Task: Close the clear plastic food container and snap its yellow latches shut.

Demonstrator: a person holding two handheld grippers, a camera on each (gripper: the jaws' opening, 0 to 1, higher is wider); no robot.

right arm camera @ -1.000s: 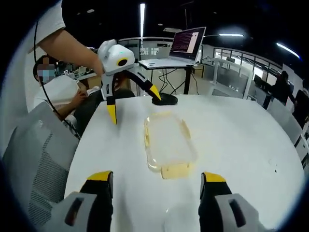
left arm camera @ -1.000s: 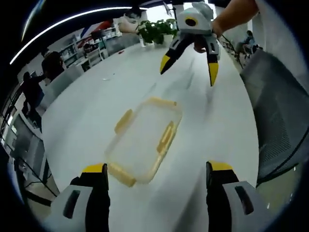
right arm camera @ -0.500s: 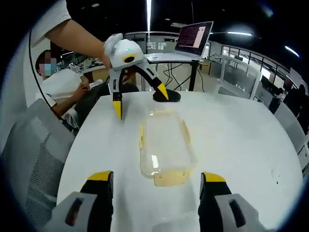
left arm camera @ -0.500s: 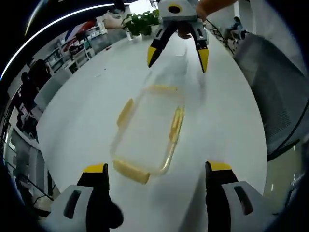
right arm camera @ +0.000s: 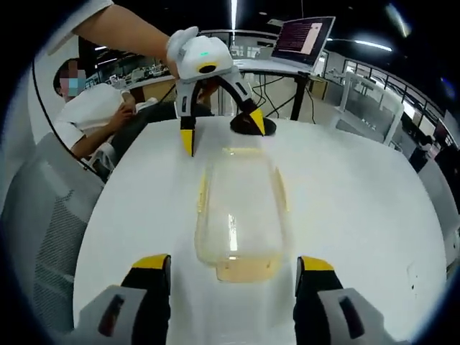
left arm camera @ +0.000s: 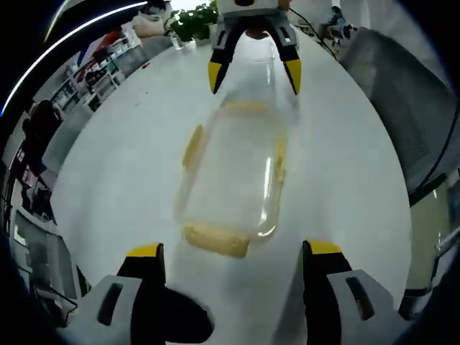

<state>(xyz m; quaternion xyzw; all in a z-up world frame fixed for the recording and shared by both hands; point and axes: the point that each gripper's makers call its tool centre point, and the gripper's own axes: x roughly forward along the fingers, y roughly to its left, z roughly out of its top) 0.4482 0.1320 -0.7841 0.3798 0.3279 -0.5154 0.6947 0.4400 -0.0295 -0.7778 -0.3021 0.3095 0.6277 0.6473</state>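
A round white table (right arm camera: 374, 208) carries a clear plastic food container (right arm camera: 238, 210), a long rounded rectangle lying flat near the table's middle with its transparent lid resting on top, a yellow latch (right arm camera: 246, 269) flared out at the near end and narrower yellow latches along both long sides. In the left gripper view the same container (left arm camera: 233, 176) lies lengthwise between the two tools, light glinting off its lid. The left gripper (left arm camera: 233, 251) and the right gripper (right arm camera: 233, 264) each hang over one end of it, yellow-tipped jaws spread wide and holding nothing.
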